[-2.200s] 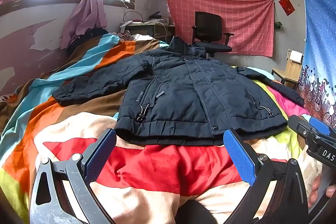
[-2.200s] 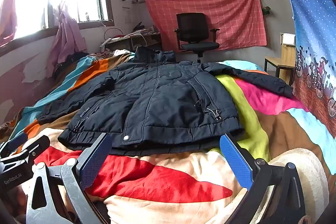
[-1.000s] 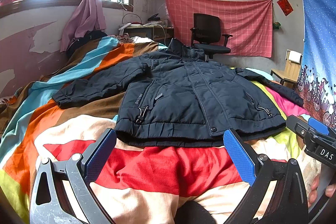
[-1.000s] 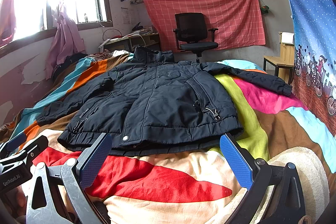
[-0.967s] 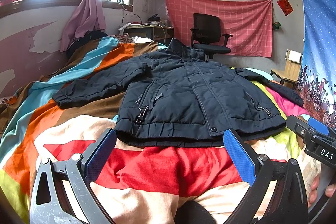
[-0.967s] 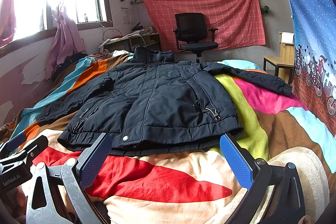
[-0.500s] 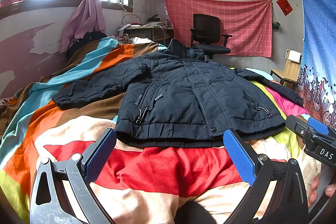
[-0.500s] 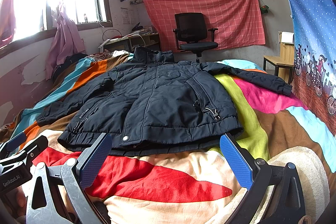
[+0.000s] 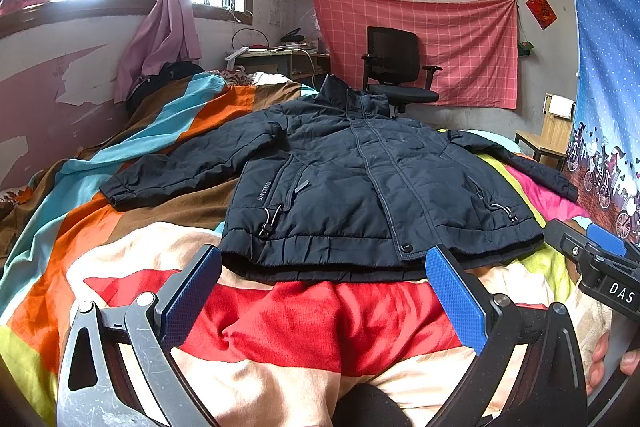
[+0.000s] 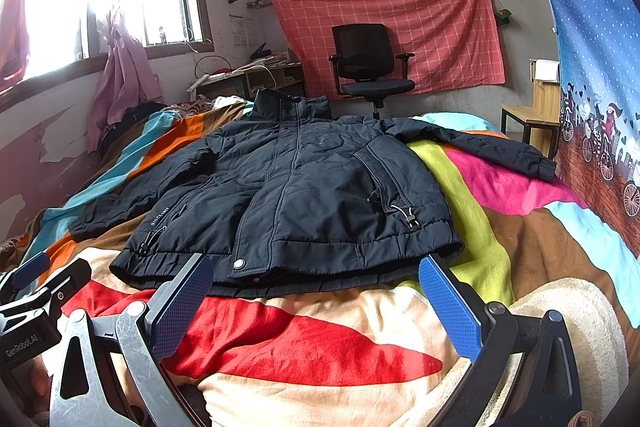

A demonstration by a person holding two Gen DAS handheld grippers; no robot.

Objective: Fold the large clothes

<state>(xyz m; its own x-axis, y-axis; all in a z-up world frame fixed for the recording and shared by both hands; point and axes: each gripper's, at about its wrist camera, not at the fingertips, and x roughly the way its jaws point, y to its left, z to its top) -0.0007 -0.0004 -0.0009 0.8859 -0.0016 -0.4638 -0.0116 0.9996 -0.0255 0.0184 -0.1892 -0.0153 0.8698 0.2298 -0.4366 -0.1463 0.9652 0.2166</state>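
A dark navy padded jacket [image 9: 360, 183] lies flat, front up and zipped, on a striped bed cover [image 9: 304, 319], with both sleeves spread out. It also shows in the right wrist view [image 10: 304, 187]. My left gripper [image 9: 324, 259] is open and empty, just short of the jacket's hem. My right gripper [image 10: 316, 267] is open and empty, also just short of the hem. The left sleeve's cuff [image 9: 116, 193] lies at the left and the right sleeve's cuff [image 10: 542, 167] at the right. Each gripper shows at the edge of the other's view.
A black office chair [image 10: 370, 67] stands beyond the bed before a red checked cloth [image 10: 400, 27]. A desk [image 10: 256, 77] stands under the window at the left. A wooden stool [image 10: 530, 121] and a blue curtain [image 10: 592, 67] stand at the right. A cream blanket [image 10: 580, 327] lies near right.
Both grippers have drifted very slightly and stay open; the jacket lies as before.
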